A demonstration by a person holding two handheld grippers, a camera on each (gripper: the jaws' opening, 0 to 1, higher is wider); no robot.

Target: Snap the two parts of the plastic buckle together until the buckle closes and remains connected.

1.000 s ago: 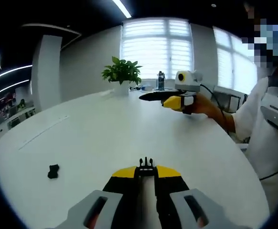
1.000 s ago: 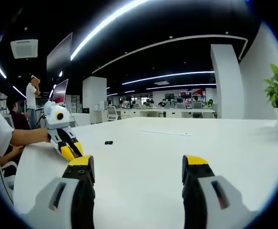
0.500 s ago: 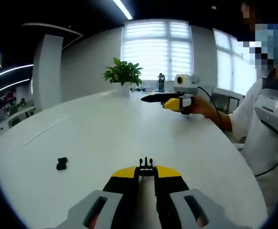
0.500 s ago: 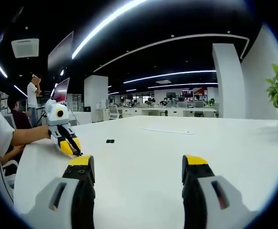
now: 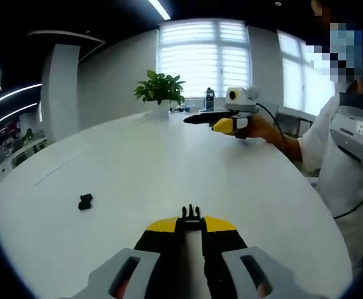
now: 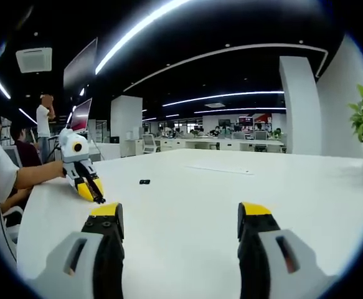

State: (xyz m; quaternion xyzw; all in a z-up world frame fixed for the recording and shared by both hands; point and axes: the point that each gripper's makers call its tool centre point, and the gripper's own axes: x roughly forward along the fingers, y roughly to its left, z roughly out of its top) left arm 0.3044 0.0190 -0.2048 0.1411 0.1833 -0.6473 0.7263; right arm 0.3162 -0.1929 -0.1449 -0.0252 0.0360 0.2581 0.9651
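Left hand-held gripper [image 5: 190,225] pinches one pronged buckle half [image 5: 190,215], ready to mate; right hand-held gripper [image 6: 181,218] gapes empty, free for the other buckle part [image 5: 85,201] on the table [image 5: 169,162].

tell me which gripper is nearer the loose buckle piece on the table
Left. The left gripper, shut on one buckle half, sits a short way from the loose piece. The right gripper, open, is farther across the table from it.

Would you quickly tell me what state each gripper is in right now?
Left gripper: shut on the pronged buckle part.
Right gripper: open, holding nothing.
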